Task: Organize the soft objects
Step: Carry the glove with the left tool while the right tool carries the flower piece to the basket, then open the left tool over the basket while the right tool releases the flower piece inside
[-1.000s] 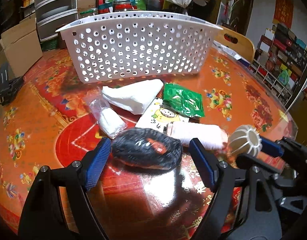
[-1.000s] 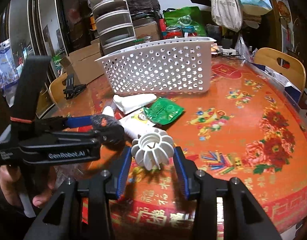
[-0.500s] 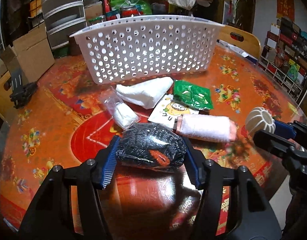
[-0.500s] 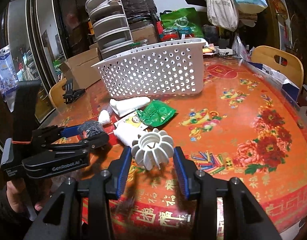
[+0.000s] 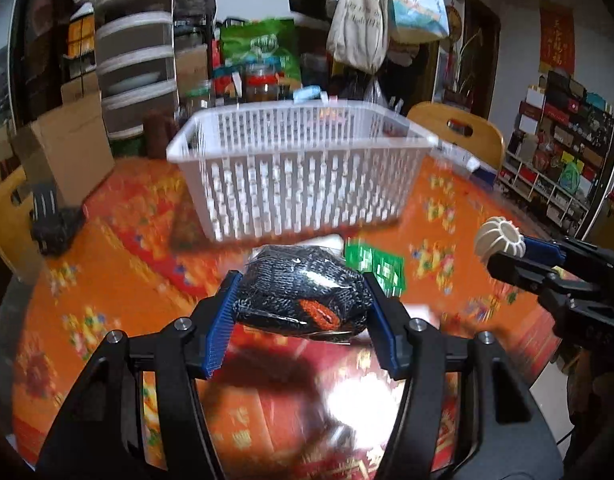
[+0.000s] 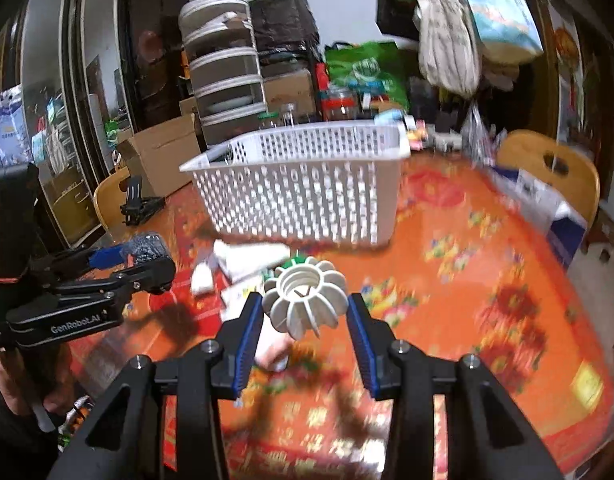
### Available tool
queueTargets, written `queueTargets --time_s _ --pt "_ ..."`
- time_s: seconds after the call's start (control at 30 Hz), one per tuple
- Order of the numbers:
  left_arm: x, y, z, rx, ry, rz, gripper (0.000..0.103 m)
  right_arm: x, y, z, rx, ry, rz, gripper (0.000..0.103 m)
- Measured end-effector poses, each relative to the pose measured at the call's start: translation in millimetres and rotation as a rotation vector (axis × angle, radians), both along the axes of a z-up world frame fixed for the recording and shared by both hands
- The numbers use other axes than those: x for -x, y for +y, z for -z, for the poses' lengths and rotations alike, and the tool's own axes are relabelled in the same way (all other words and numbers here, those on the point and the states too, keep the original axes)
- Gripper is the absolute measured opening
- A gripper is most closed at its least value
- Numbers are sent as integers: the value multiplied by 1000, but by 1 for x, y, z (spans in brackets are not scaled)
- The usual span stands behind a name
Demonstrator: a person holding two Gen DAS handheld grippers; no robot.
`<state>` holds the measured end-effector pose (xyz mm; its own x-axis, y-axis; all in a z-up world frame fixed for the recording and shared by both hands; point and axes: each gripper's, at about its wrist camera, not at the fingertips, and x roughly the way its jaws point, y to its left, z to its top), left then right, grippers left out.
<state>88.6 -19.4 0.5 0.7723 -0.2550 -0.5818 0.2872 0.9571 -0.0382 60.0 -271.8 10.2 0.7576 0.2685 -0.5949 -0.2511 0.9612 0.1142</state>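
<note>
Two hand-held grippers each carry one soft object clear of the bench. The left hand-held gripper (image 5: 299, 312) is clenched on a dark knitted bundle (image 5: 303, 294) in clear film, its blue pads pressed into both ends so the bundle bulges between them; its jaws have just been closing onto this bundle. The right hand-held gripper (image 6: 305, 330) grasps a white ribbed ball (image 6: 305, 302), hollow opening facing the camera, pinched across its widest part, probably to keep the ribs from slipping.

Both loads hang above the red-and-orange patterned bench (image 6: 487, 280), in front of the white perforated basket (image 5: 303, 184), which stands open-topped and is judged to be the destination. Lifting both pieces together would let them clear the basket rim.

Left on the bench just before the basket are a white folded cloth (image 6: 251, 256), a small white packet (image 6: 201, 280) and a green sachet (image 5: 375, 268), still to be sorted.

Readable writing: "GenRobot.AI" on the side of the left gripper's body, seen from the right wrist. Print on the hanging tote bags (image 6: 451, 40) and on the bench cover is too blurred to read.
</note>
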Motion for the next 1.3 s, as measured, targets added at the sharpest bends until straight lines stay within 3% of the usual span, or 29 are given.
queueTargets --time_s 0.3,0.53,0.7,0.97,1.17,1.3 --pt "-50 -3 -84 -43 -135 -52 56 -63 3 -67 94 -76 -19 42" --pt "-103 -21 -116 -123 -180 -112 56 -139 3 -80 105 -22 23 42" --pt "-150 -40 -108 -171 -140 -123 56 -185 5 -65 128 41 45 42" --pt "-229 -58 -62 -219 47 -155 56 -237 6 -35 153 146 51 42" --pt "-263 -46 -33 -218 123 -189 57 -254 7 -23 142 179 35 42" --pt "-271 -44 -24 -227 132 -191 58 -263 7 -16 127 196 38 42"
